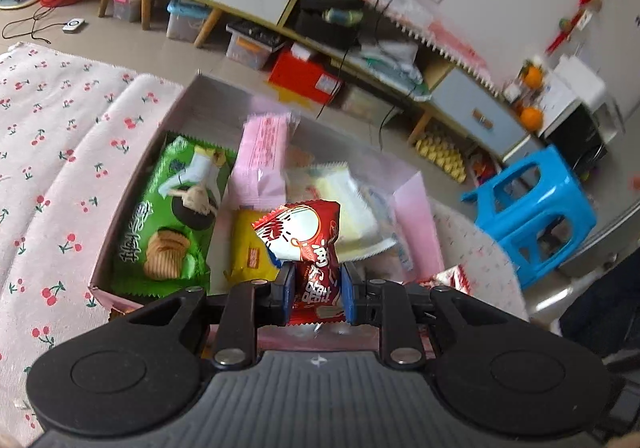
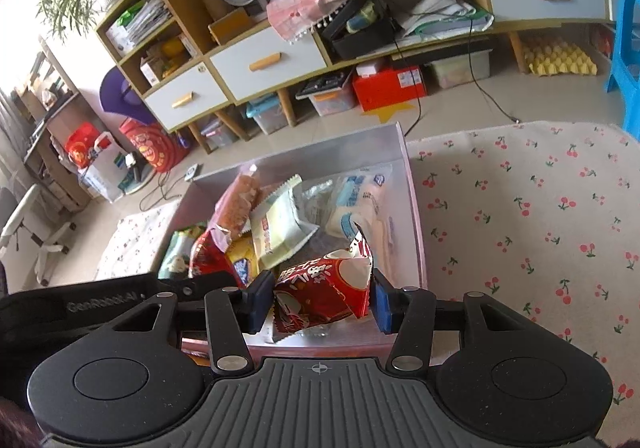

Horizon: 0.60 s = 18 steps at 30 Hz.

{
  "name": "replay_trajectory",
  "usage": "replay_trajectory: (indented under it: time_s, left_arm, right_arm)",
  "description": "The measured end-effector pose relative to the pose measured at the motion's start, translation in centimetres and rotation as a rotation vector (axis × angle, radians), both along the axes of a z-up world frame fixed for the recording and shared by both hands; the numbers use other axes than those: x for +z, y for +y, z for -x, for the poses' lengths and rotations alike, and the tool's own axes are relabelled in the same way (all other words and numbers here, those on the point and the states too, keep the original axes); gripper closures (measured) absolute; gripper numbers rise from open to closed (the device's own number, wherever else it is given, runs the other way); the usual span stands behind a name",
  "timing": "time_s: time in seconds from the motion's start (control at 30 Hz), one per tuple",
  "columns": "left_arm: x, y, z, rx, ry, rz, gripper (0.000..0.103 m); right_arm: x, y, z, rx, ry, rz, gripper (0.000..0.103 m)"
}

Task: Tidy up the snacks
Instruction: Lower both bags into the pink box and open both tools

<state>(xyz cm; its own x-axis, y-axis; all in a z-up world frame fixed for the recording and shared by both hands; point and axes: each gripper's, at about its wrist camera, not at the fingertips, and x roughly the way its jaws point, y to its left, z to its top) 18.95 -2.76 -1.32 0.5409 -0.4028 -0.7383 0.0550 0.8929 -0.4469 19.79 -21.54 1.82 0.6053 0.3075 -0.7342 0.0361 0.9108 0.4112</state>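
Note:
A pink box (image 1: 136, 175) sits on the cherry-print cloth and holds several snack packets: a green biscuit pack (image 1: 172, 224), a pink wafer pack (image 1: 262, 163), a yellow pack (image 1: 250, 252) and pale packs. My left gripper (image 1: 316, 298) is shut on a red snack packet (image 1: 308, 236) over the box's near edge. In the right wrist view my right gripper (image 2: 320, 302) is shut on another red snack packet (image 2: 320, 294), held above the near end of the same box (image 2: 414, 215). The left gripper's body (image 2: 80, 308) shows at the left.
The cherry-print cloth (image 2: 540, 215) spreads right of the box. A blue plastic stool (image 1: 532, 215) stands beyond the table edge. A low cabinet (image 2: 272, 63) with drawers, storage bins and a red box (image 2: 388, 85) lines the far wall.

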Motion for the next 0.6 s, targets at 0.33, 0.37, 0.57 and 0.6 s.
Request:
replay_trajectory:
  time_s: [0.33,0.37,0.57,0.6]
  left_arm:
    - [-0.7,0.0,0.4,-0.024,0.016,-0.018,0.080]
    - [-0.6,0.1,0.4,-0.020,0.016,-0.014,0.077]
    - [1.0,0.0,1.2,-0.028,-0.024,-0.036,0.051]
    - [1.3,0.1,1.5,-0.027,-0.030,-0.046,0.047]
  right_arm:
    - [-1.1,0.2,-0.4,0.011,0.031,0.012,0.050]
    - [-1.0,0.1,-0.4,0.009,0.035,0.004,0.046]
    - [0.6,-0.7,0.3,-0.024,0.017,-0.024,0.031]
    - [0.9,-0.9,0.5,-0.028,0.018,-0.033,0.029]
